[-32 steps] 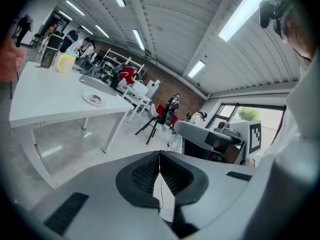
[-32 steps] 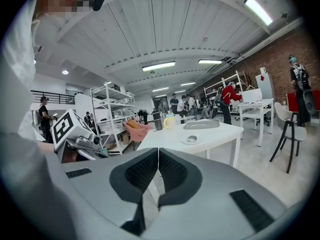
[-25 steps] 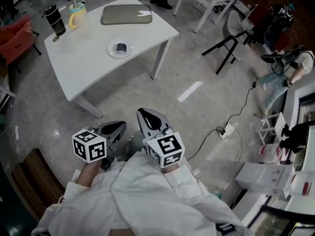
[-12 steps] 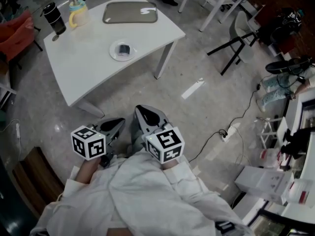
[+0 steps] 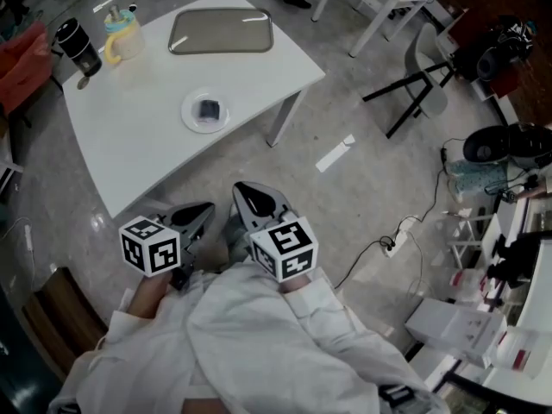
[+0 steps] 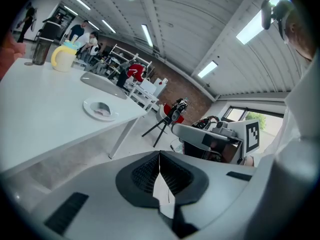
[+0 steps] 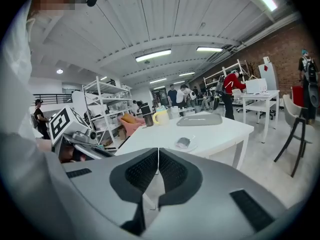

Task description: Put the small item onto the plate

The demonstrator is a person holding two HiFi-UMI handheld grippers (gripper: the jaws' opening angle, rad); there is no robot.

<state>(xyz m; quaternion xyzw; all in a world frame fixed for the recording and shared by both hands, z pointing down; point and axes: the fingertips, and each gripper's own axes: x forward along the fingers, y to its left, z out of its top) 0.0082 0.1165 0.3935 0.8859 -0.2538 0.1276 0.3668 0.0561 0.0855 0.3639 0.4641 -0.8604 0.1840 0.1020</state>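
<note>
left gripper (image 6: 159, 155), right gripper (image 7: 158, 151): both closed

The dark small item (image 5: 209, 109) on the plate (image 5: 188, 117), at 11 o'clock in the head view, is too small to tell what it is. A red seat (image 5: 21, 54) at 10 o'clock is cut off by the left edge. The person's white coat (image 5: 259, 343) is cut off at 6 o'clock. In the right gripper view, the people (image 7: 176, 95) beyond the counter (image 7: 220, 129) are too small to make out.
</note>
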